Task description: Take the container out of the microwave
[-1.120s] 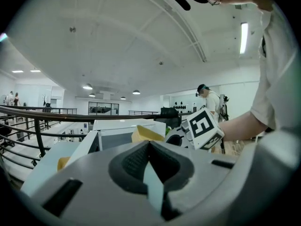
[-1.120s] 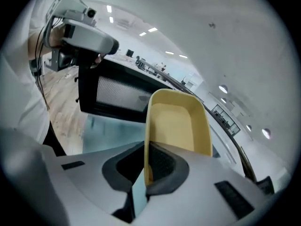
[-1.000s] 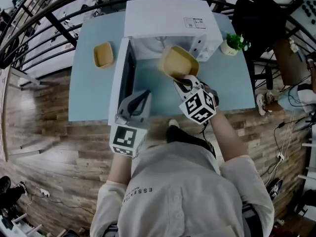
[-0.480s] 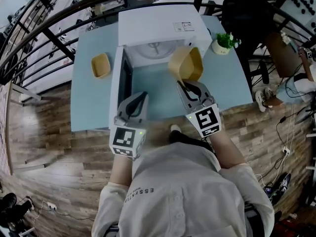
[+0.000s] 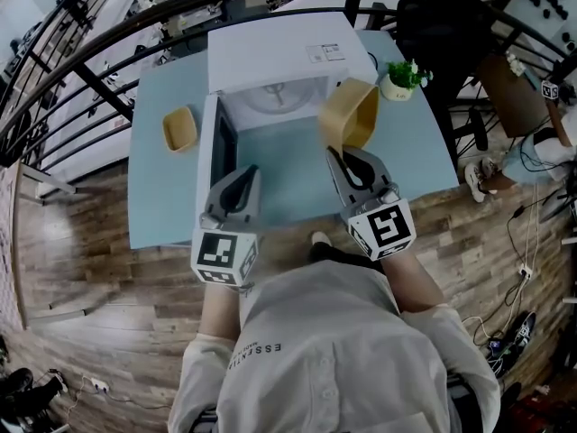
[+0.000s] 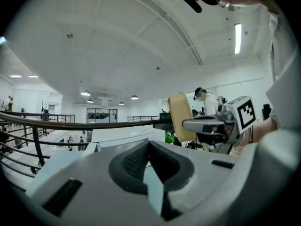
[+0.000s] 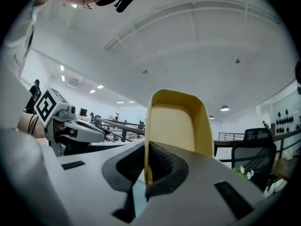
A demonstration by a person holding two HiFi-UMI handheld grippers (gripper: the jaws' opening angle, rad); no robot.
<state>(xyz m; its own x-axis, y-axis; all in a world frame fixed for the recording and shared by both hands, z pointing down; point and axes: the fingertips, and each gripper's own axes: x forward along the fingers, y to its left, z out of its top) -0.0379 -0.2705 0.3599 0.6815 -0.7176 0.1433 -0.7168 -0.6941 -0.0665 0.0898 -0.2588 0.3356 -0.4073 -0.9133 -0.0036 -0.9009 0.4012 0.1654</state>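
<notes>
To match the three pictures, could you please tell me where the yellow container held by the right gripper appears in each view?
Head view: container upper centre-right, tipped on edge beside the microwave opening, in the jaws of the right gripper.
Left gripper view: right of centre, nearly edge-on.
Right gripper view: centre, rising from the jaws.
Shared landmark: potted plant.
</notes>
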